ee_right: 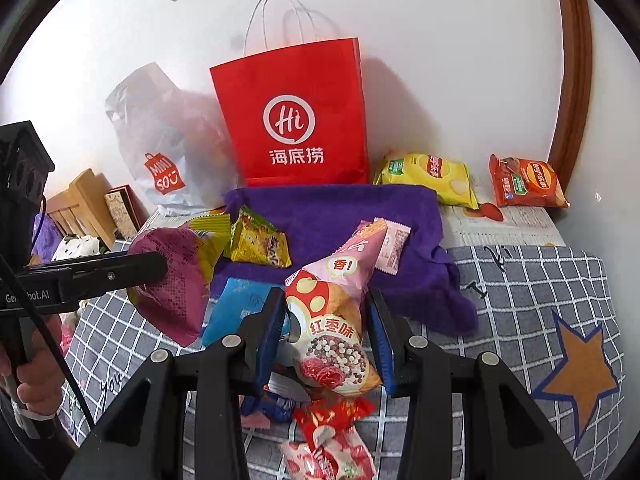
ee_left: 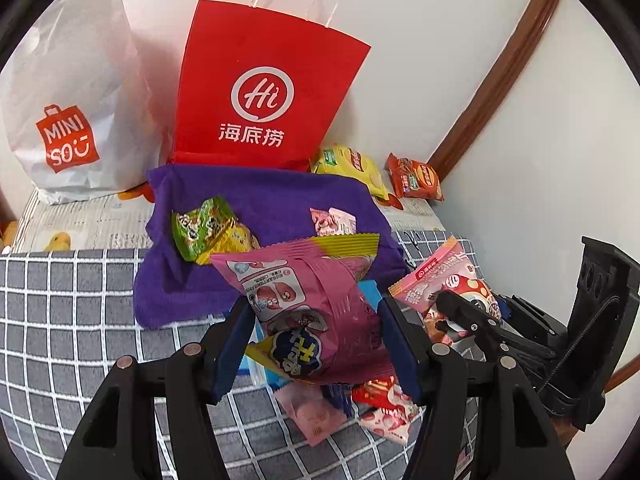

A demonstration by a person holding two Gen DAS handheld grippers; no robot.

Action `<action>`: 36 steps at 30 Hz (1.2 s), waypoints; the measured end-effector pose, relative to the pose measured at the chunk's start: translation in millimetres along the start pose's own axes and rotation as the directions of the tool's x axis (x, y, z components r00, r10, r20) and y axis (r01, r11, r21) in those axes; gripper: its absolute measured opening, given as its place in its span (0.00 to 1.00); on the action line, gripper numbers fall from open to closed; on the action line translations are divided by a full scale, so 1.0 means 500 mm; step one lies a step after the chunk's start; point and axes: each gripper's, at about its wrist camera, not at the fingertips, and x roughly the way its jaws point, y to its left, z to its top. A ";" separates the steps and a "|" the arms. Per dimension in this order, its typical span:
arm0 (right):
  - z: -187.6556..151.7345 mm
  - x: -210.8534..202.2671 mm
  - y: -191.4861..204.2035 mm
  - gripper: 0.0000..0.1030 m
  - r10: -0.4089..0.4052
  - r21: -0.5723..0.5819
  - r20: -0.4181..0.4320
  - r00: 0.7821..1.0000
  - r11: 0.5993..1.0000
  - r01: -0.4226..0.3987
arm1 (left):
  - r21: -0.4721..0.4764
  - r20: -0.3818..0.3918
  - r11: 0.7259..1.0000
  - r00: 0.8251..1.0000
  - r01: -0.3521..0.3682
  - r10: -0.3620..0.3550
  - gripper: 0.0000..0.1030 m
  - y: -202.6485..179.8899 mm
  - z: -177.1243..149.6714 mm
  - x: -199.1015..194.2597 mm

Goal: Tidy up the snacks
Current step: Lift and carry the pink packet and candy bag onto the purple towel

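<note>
My left gripper is shut on a magenta snack bag and holds it above the checked blanket; that magenta bag also shows at the left of the right wrist view. My right gripper is shut on a pink and red snack bag, seen again as the pink bag beside the left one. A purple towel lies ahead, bearing a green and yellow packet and a small pink packet. More packets lie under the grippers.
A red paper bag stands against the wall behind the towel, with a white plastic bag to its left. Yellow and orange chip bags lie at the back right. A blue packet rests on the blanket. A hand grips the left tool.
</note>
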 end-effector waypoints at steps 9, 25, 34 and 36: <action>0.045 0.037 -0.010 0.40 0.003 0.018 0.012 1.000 1.000 -0.003 | 0.001 0.007 1.000 1.000 -0.001 0.001 0.60 0.010 0.047 0.023; 0.127 0.125 -0.038 0.40 -0.004 0.043 -0.001 1.000 0.999 0.004 | -0.026 0.001 1.000 1.000 0.009 -0.009 0.60 0.038 0.120 0.086; 0.173 0.172 -0.047 0.40 0.003 0.055 0.004 1.000 0.998 -0.003 | -0.042 -0.001 0.999 1.000 0.014 -0.014 0.60 0.054 0.165 0.126; 0.184 0.180 -0.047 0.40 0.003 0.051 0.007 1.000 0.999 -0.004 | -0.051 -0.002 0.999 1.000 0.016 -0.016 0.60 0.064 0.172 0.135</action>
